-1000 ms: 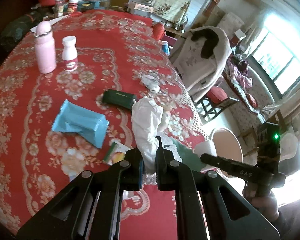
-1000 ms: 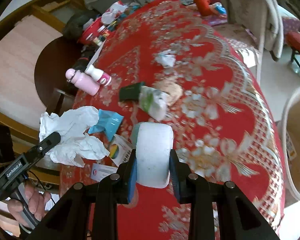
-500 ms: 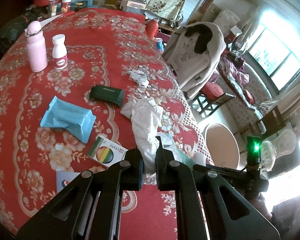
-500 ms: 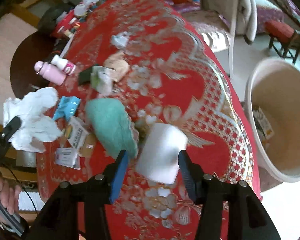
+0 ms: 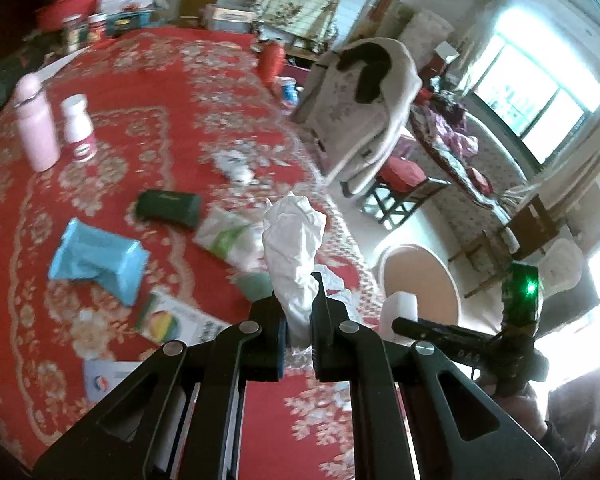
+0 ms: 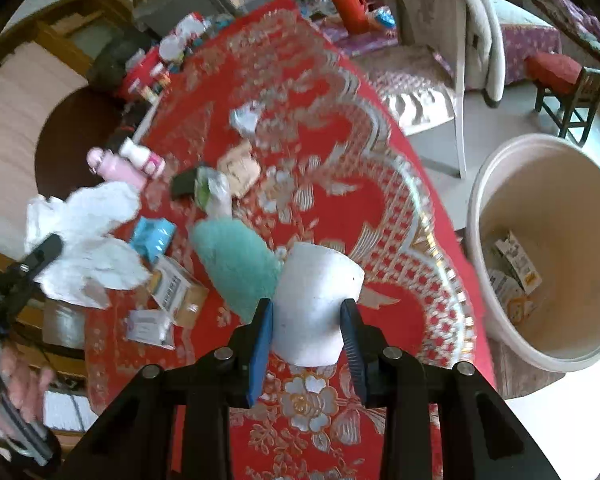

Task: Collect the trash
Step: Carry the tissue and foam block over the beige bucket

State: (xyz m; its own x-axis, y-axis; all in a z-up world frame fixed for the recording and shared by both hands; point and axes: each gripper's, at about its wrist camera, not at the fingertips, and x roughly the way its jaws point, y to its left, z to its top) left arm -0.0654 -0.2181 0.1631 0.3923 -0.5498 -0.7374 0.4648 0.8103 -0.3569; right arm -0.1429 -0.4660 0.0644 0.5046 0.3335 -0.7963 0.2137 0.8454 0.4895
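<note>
From my left claw (image 5: pixel 299 322) the lower end of the crumpled tissue (image 5: pixel 294 248) disappears between the pads, and the teal cloth (image 5: pixel 255 285) just behind it is mostly covered. Off to my right claw's (image 6: pixel 307 322) right, the bin (image 6: pixel 500 332) is cut by the frame edge and the cartons (image 6: pixel 514 276) inside are too small to read. Far ahead of both claws, the clutter at the table's (image 6: pixel 396 216) far edge smears into blur.
</note>
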